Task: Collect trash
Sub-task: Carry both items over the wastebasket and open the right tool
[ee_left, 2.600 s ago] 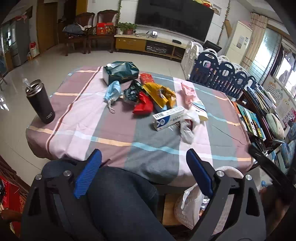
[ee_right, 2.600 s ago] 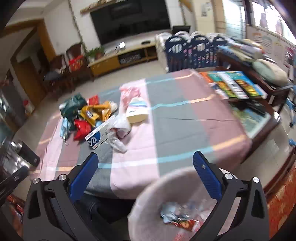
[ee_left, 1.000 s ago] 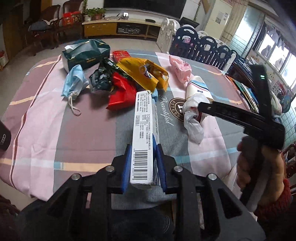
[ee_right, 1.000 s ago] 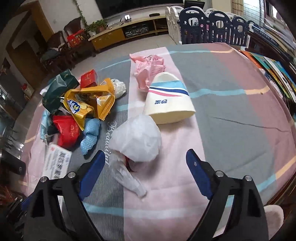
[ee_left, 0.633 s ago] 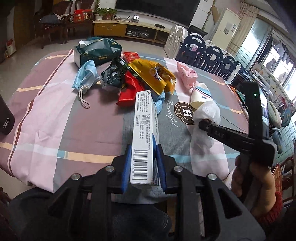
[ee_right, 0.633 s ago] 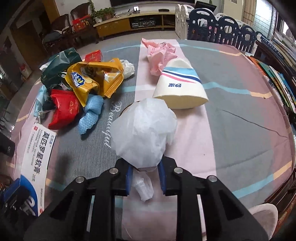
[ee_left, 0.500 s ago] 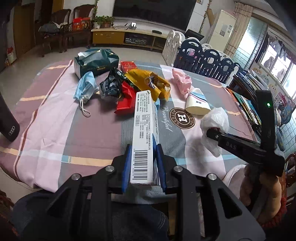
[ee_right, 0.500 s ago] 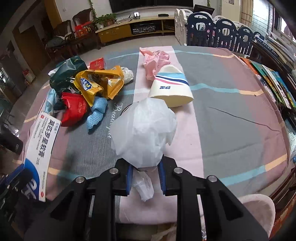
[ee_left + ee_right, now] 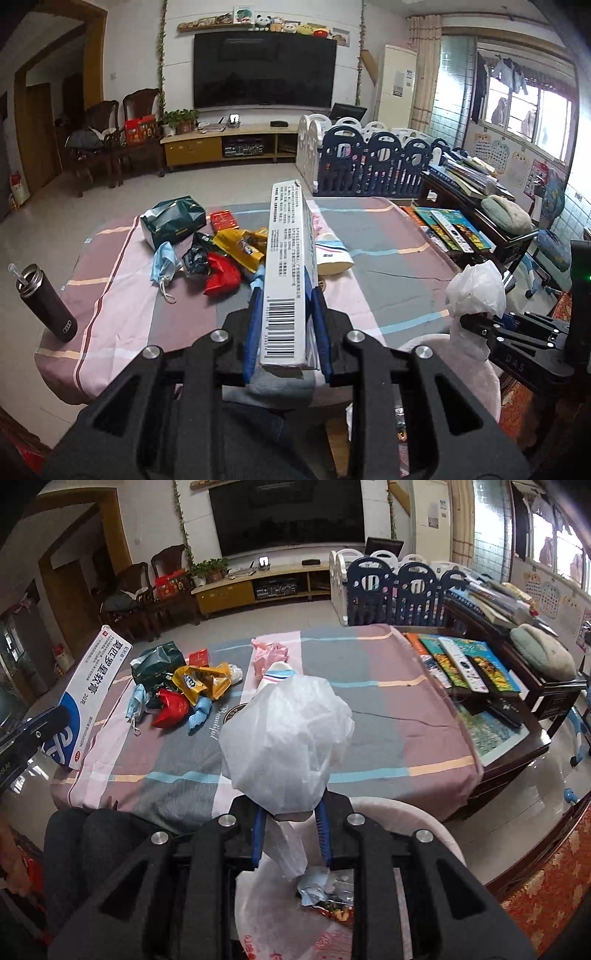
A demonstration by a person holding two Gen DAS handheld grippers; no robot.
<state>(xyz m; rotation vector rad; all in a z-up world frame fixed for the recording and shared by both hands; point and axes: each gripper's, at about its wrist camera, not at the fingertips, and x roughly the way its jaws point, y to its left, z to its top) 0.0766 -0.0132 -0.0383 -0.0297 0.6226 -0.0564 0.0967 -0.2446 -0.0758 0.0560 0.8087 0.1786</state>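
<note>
Thin white bag [image 9: 286, 738] is pinched only by its neck in the right claw [image 9: 291, 827] above the bin [image 9: 417, 819], so it may snag or drift past the rim on release, while the left claw [image 9: 287, 332] clamps the box [image 9: 286, 273] over the tabletop [image 9: 388, 266] edge.

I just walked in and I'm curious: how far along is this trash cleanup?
Some wrappers already lie in the lined bin. In hand: the left gripper clamps a white box, and the right gripper holds a crumpled white plastic bag above the bin. Left on the table: face mask, red packet, yellow bag, paper cup and more.
</note>
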